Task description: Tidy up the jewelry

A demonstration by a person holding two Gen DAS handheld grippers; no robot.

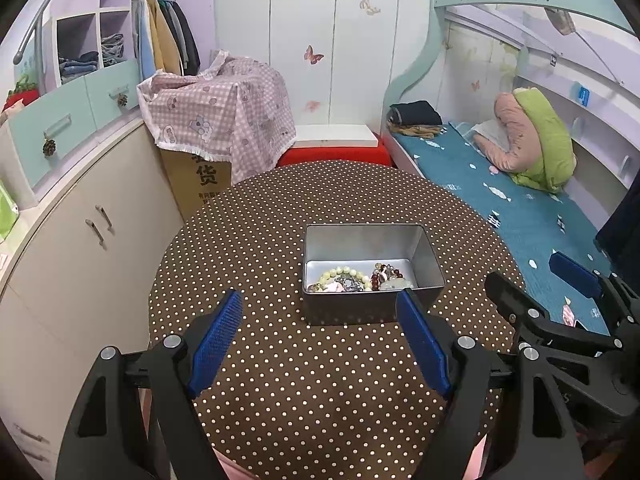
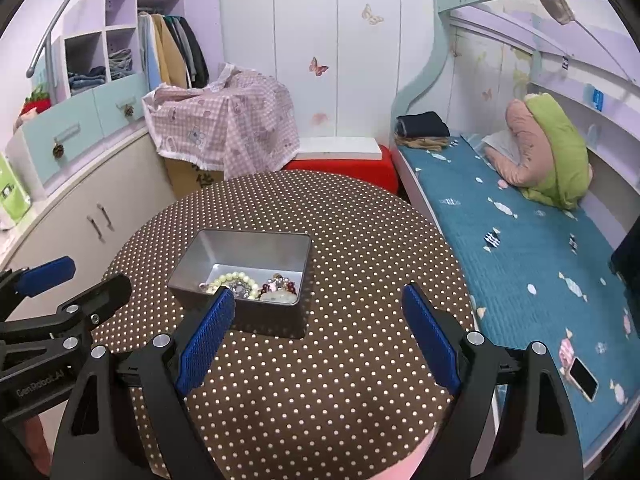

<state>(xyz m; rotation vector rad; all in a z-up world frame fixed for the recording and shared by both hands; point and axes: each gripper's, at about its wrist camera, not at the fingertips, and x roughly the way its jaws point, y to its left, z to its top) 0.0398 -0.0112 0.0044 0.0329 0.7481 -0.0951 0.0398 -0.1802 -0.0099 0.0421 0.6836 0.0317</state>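
Note:
A silver metal tin (image 1: 372,240) stands on the round brown polka-dot table (image 1: 280,380). It holds a heap of jewelry (image 1: 356,280): a pale bead bracelet, dark red beads and silvery pieces. My left gripper (image 1: 322,300) is open and empty, just in front of the tin. The right gripper (image 1: 544,284) shows at the right of the left wrist view. In the right wrist view the tin (image 2: 256,248) with the jewelry (image 2: 252,286) lies ahead to the left. My right gripper (image 2: 318,296) is open and empty, right of the tin. The left gripper (image 2: 84,276) shows at the left.
A bed with a blue cover (image 2: 520,248) runs along the table's right, with a phone (image 2: 584,378) near its edge and a pink-green bundle (image 2: 548,156). Cream cabinets (image 1: 80,240) stand left. A cloth-covered box (image 1: 224,116) and a red stool (image 1: 336,154) stand behind.

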